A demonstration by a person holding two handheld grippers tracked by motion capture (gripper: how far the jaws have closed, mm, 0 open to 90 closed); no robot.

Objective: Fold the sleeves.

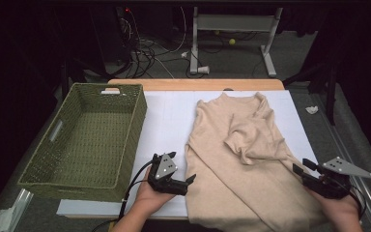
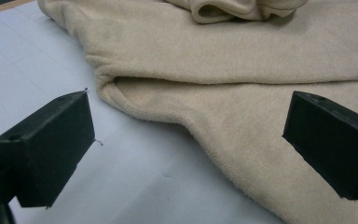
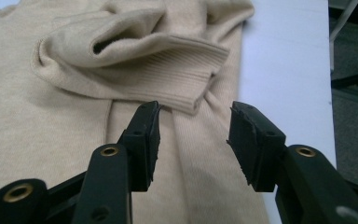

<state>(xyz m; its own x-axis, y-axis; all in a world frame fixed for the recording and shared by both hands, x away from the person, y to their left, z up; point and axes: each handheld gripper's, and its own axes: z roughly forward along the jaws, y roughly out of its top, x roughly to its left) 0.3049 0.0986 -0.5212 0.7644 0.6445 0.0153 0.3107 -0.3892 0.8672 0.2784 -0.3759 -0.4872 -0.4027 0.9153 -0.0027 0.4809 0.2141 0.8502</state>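
Observation:
A beige knitted sweater (image 1: 241, 145) lies flat on the white table cover (image 1: 169, 121), with one sleeve folded across its body and the ribbed cuff (image 3: 182, 79) pointing toward the right side. My left gripper (image 1: 183, 166) rests at the sweater's near left edge. In the left gripper view its jaws (image 2: 189, 107) stand wide open, with the sweater's edge (image 2: 223, 60) lying just ahead and nothing gripped. My right gripper (image 1: 300, 165) hovers at the near right edge of the sweater. The right gripper (image 3: 196, 109) is open just short of the cuff, over the fabric (image 3: 51, 130).
An empty green woven basket (image 1: 135, 130) stands on the left of the table, next to the left gripper. Beyond the table's far wooden edge, cables and a white metal frame (image 1: 232, 24) sit on the floor. Bare white cover lies between basket and sweater.

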